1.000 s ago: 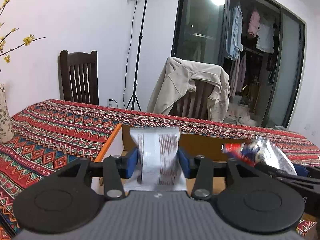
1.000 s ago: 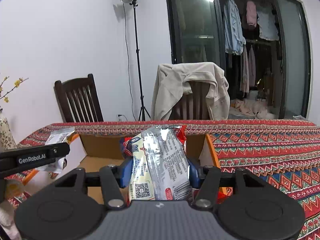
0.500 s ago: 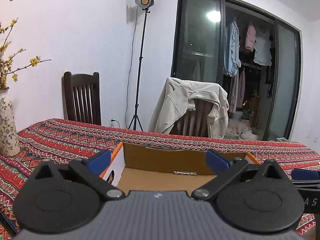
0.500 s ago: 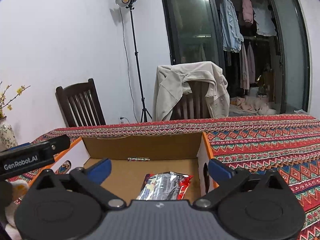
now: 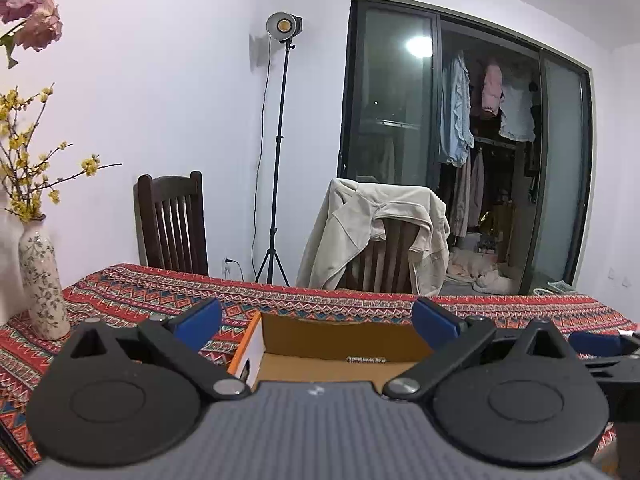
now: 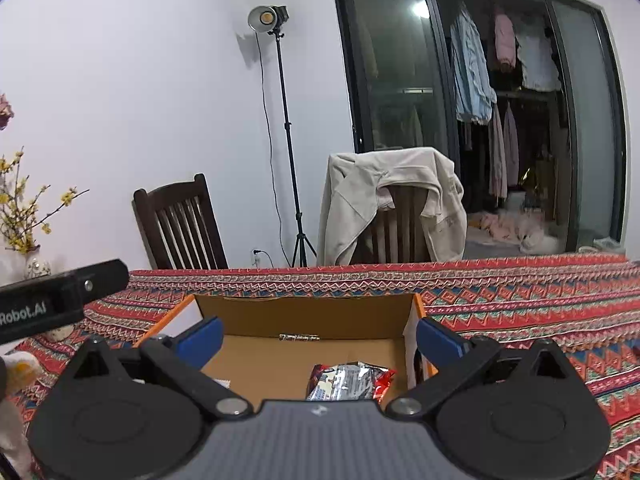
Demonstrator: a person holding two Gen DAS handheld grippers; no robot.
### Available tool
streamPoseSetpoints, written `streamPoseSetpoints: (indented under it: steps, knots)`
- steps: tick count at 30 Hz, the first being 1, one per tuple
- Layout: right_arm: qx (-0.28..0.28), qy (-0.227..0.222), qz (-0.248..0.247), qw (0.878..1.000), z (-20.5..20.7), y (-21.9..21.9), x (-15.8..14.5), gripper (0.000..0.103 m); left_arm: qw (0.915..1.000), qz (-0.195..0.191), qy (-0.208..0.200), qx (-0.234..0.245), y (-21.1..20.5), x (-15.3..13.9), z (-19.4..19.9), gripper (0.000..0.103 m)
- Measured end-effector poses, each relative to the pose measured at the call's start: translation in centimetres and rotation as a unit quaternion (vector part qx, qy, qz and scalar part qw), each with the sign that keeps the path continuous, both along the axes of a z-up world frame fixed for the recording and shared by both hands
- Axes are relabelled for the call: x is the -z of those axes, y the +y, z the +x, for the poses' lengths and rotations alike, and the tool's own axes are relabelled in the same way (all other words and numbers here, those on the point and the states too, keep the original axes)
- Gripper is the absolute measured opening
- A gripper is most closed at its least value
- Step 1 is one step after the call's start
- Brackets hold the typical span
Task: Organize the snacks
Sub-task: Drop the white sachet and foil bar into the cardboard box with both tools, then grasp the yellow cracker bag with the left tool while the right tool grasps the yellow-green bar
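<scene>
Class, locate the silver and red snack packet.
Right wrist view: the snack packet lies on the cardboard box floor, near its right wall, below the open right gripper.

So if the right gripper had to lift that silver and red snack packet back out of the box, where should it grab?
Probably the crimped far end of the packet, coming straight down from above. It lies flat on the floor of the box near the right wall, so a side approach looks blocked. The right gripper is open.

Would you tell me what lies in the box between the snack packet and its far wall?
In the right wrist view, bare cardboard floor separates the snack packet from the box's far wall, apart from a small strip lying at that wall.
</scene>
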State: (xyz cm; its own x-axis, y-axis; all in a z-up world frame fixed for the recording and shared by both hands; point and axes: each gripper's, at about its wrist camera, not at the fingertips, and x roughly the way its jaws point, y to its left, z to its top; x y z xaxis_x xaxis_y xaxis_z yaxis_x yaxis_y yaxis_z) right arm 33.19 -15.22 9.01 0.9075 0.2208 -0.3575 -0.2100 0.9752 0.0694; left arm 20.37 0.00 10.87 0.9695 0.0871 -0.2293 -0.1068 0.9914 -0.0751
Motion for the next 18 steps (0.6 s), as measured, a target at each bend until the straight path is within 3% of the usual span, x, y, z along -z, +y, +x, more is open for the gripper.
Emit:
streamPoseSetpoints:
  steps: [18]
  knots:
    - [-0.021,0.038,-0.044,0.998,-10.5,-0.7,4.4,0.103,0.9987,0.008,0.043,0.026,2.1,4.8,-8.6,0.103]
